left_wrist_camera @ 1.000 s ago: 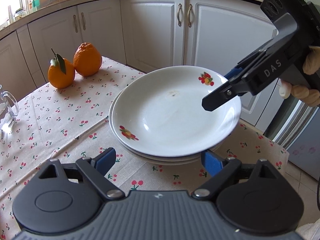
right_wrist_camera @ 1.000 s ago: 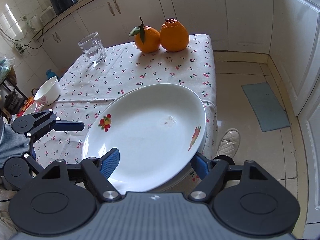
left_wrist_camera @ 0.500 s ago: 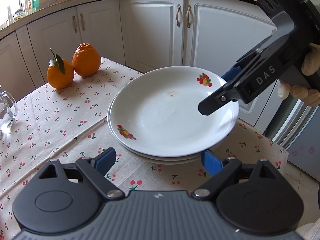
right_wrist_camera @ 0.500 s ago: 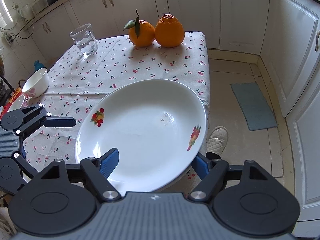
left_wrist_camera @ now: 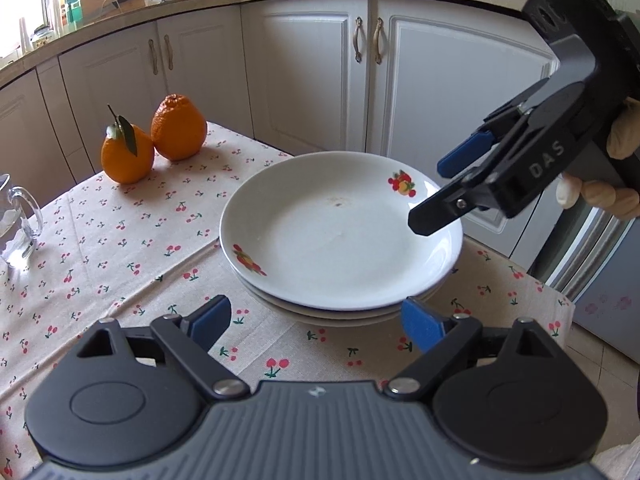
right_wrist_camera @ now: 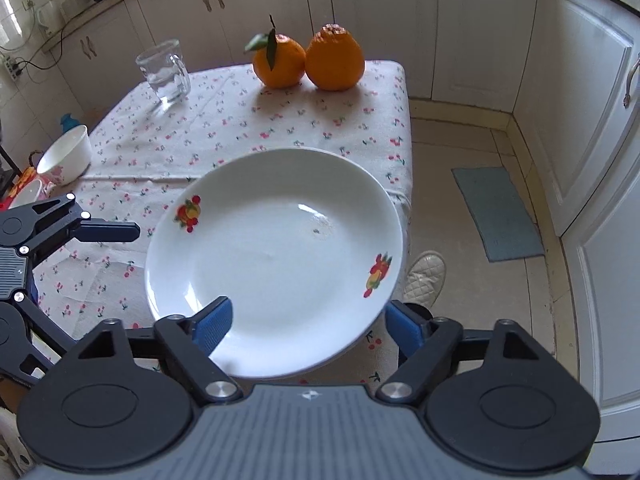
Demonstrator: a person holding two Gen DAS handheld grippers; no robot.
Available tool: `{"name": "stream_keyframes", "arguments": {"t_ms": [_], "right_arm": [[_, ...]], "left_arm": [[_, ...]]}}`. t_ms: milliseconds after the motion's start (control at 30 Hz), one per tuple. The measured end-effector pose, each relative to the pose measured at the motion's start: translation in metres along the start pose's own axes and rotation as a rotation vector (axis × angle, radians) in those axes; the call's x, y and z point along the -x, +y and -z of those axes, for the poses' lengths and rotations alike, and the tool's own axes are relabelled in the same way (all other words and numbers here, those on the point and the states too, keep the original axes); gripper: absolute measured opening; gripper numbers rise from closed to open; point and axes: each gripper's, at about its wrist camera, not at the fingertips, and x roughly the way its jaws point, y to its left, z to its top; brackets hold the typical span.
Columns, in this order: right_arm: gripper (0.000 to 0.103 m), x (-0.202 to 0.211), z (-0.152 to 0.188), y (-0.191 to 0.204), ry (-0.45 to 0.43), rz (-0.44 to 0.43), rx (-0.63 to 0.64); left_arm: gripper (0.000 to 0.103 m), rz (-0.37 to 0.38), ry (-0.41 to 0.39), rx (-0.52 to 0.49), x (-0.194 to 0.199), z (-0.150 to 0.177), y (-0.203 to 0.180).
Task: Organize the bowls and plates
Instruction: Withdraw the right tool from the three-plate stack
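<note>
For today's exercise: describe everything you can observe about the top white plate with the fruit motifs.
The top plate is round, shallow, glossy white, ceramic by its look, with two small red-and-yellow fruit motifs on opposite sides of the rim and a tiny dark speck near the centre. It lies level, nested on a stack of similar plates near the corner of the cherry-print tablecloth. The right gripper hovers open over its rim; contact cannot be judged.

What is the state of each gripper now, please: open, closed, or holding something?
Left gripper: open, holding nothing, just in front of the plate stack.
Right gripper: open, holding nothing, its fingers on either side of the top plate's near rim.
</note>
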Motion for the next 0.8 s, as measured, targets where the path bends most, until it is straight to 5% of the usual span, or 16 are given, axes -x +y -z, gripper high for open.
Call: {"name": "stream_keyframes", "arguments": {"t_ms": [67,567,800], "right_arm": [[0.103,0.008,0.001,0.005,-0.043,-0.001,0.008],[0.103,0.053,0.023,0.098,-0.260,0.034,0.144],[0.103,0.054,0.027,0.146,-0.264,0.056,0.250]], "left_arm": [[0.093,-0.007,-0.012,0.002,0.005,0.001,0.000],[0.093,-0.061,-0.114,0.018,0.076,0.031,-0.004],[0.098,-0.102,-0.148,0.064,0.113,0.054,-0.001]]}}
